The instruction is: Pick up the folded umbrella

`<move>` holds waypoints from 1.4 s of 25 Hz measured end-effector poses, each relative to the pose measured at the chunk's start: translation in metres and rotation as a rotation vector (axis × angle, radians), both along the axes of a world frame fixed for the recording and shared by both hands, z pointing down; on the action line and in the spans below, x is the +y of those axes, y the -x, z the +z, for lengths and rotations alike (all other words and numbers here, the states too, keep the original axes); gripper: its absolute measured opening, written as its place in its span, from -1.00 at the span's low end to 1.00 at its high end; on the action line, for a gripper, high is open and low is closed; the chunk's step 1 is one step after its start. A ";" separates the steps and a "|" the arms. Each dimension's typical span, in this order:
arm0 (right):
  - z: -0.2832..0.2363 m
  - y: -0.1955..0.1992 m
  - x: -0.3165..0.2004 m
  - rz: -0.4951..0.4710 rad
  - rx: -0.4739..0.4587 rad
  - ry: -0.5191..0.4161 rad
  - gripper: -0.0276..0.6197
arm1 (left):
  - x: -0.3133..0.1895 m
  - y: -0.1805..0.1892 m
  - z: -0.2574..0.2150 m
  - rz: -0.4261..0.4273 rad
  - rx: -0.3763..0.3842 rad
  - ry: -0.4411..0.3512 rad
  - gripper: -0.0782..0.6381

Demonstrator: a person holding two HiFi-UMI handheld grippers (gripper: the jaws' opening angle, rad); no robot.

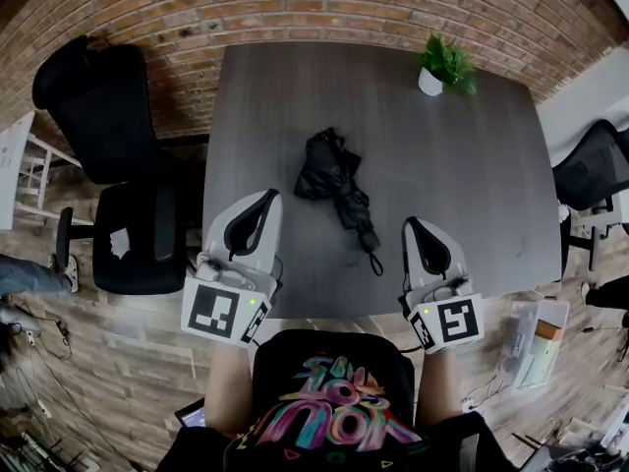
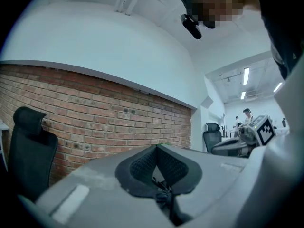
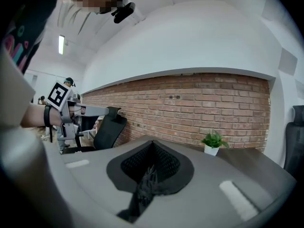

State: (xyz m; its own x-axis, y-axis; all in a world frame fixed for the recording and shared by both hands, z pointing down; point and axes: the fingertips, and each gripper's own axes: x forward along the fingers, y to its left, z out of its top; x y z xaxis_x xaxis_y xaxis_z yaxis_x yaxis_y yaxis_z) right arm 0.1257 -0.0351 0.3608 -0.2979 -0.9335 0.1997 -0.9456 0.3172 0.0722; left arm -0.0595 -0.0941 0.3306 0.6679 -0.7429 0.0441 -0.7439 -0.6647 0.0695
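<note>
**Between two closed grippers, the folded umbrella lies untouched**

Left of the left gripper's jaws, off the table's edge, a black office chair (image 1: 110, 116) stands against the brick wall. The left gripper (image 1: 271, 195) hovers over the near left part of the dark table (image 1: 472, 175), and its own view shows the jaws (image 2: 156, 147) drawn together, with the tips meeting.

Ahead of those tips and to their right lies the folded umbrella (image 1: 337, 183). It is black and loosely bundled, and it rests flat on the tabletop. Its bunched canopy sits farther from the jaws than its slim handle end, which points back toward the near edge with a strap loop trailing behind. The umbrella falls between the two pairs of jaws and is apart from both. Its handle end is nearer the right pair.

The right gripper (image 1: 409, 222) is level with that handle end, just to its right, and its jaws (image 3: 152, 142) are likewise pressed shut, pad against pad. Beyond them and farther right, a small potted plant (image 1: 444, 65) stands near the table's far edge.
</note>
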 end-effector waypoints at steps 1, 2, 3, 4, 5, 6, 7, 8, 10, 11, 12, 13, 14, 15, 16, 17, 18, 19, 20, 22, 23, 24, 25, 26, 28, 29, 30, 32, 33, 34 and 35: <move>-0.001 -0.003 -0.009 -0.008 0.001 -0.001 -0.91 | -0.007 -0.004 -0.001 -0.004 -0.002 -0.002 -0.78; -0.002 -0.007 -0.018 -0.015 0.001 -0.003 -0.91 | -0.013 -0.008 -0.002 -0.007 -0.004 -0.004 -0.78; -0.003 -0.009 -0.026 -0.022 0.001 -0.006 -0.91 | -0.019 -0.012 -0.004 -0.010 -0.006 -0.006 -0.78; -0.005 -0.012 -0.034 -0.028 0.000 -0.009 -0.91 | -0.025 -0.016 -0.005 -0.013 -0.009 -0.007 -0.78; -0.006 -0.014 -0.041 -0.034 -0.003 -0.011 -0.91 | -0.031 -0.018 -0.007 -0.018 -0.012 -0.007 -0.78; -0.007 -0.015 -0.048 -0.043 -0.007 -0.013 -0.91 | -0.036 -0.020 -0.007 -0.023 -0.015 -0.005 -0.78; -0.008 -0.016 -0.055 -0.052 -0.013 -0.013 -0.91 | -0.041 -0.022 -0.007 -0.030 -0.019 -0.002 -0.78; -0.007 -0.017 -0.061 -0.061 -0.017 -0.012 -0.91 | -0.046 -0.023 -0.006 -0.037 -0.024 0.002 -0.78; -0.004 -0.020 -0.071 -0.078 -0.023 -0.007 -0.91 | -0.053 -0.027 -0.003 -0.049 -0.033 0.008 -0.78; -0.002 -0.022 -0.076 -0.084 -0.025 -0.004 -0.91 | -0.056 -0.029 -0.001 -0.053 -0.035 0.011 -0.78; 0.000 -0.024 -0.079 -0.090 -0.026 0.001 -0.91 | -0.058 -0.030 0.000 -0.057 -0.038 0.013 -0.78; 0.002 -0.025 -0.083 -0.097 -0.027 0.005 -0.91 | -0.059 -0.032 0.001 -0.060 -0.040 0.016 -0.78; 0.003 -0.025 -0.086 -0.104 -0.027 0.008 -0.91 | -0.059 -0.033 0.002 -0.061 -0.043 0.018 -0.78; 0.004 -0.025 -0.088 -0.109 -0.027 0.010 -0.91 | -0.059 -0.034 0.003 -0.061 -0.046 0.019 -0.78; 0.005 -0.024 -0.090 -0.113 -0.026 0.011 -0.91 | -0.060 -0.035 0.003 -0.059 -0.047 0.020 -0.78; 0.005 -0.023 -0.092 -0.115 -0.025 0.011 -0.91 | -0.061 -0.036 0.002 -0.057 -0.045 0.021 -0.78; 0.004 -0.022 -0.093 -0.116 -0.023 0.010 -0.91 | -0.062 -0.036 0.001 -0.055 -0.041 0.020 -0.78; 0.003 -0.020 -0.094 -0.115 -0.020 0.009 -0.91 | -0.063 -0.036 0.000 -0.051 -0.035 0.018 -0.78; 0.003 -0.019 -0.095 -0.114 -0.015 0.009 -0.91 | -0.064 -0.037 -0.001 -0.045 -0.031 0.016 -0.78; 0.004 -0.016 -0.096 -0.106 -0.007 0.013 -0.91 | -0.065 -0.037 -0.004 -0.033 -0.027 0.010 -0.78; 0.004 -0.015 -0.097 -0.101 -0.006 0.015 -0.91 | -0.066 -0.036 -0.004 -0.028 -0.025 0.010 -0.78; 0.004 -0.014 -0.097 -0.095 -0.004 0.016 -0.91 | -0.067 -0.035 -0.005 -0.025 -0.023 0.012 -0.78; 0.004 -0.013 -0.097 -0.090 0.000 0.017 -0.91 | -0.067 -0.034 -0.005 -0.022 -0.021 0.013 -0.78; 0.004 -0.011 -0.097 -0.087 0.005 0.016 -0.91 | -0.067 -0.032 -0.006 -0.020 -0.021 0.014 -0.78; 0.004 -0.008 -0.097 -0.083 0.013 0.016 -0.91 | -0.067 -0.030 -0.005 -0.018 -0.023 0.017 -0.78; 0.004 -0.007 -0.096 -0.081 0.015 0.015 -0.91 | -0.066 -0.028 -0.005 -0.019 -0.021 0.022 -0.78; 0.004 -0.005 -0.096 -0.079 0.015 0.014 -0.91 | -0.066 -0.027 -0.004 -0.020 -0.019 0.026 -0.78; 0.004 -0.004 -0.096 -0.074 0.010 0.011 -0.91 | -0.066 -0.025 -0.004 -0.020 -0.020 0.024 -0.78; 0.004 -0.003 -0.096 -0.071 0.005 0.009 -0.91 | -0.066 -0.025 -0.003 -0.019 -0.021 0.025 -0.78; 0.005 -0.003 -0.097 -0.069 -0.001 0.009 -0.91 | -0.066 -0.025 -0.003 -0.017 -0.023 0.022 -0.78; 0.006 -0.003 -0.097 -0.070 -0.003 0.012 -0.91 | -0.066 -0.026 -0.003 -0.014 -0.025 0.017 -0.78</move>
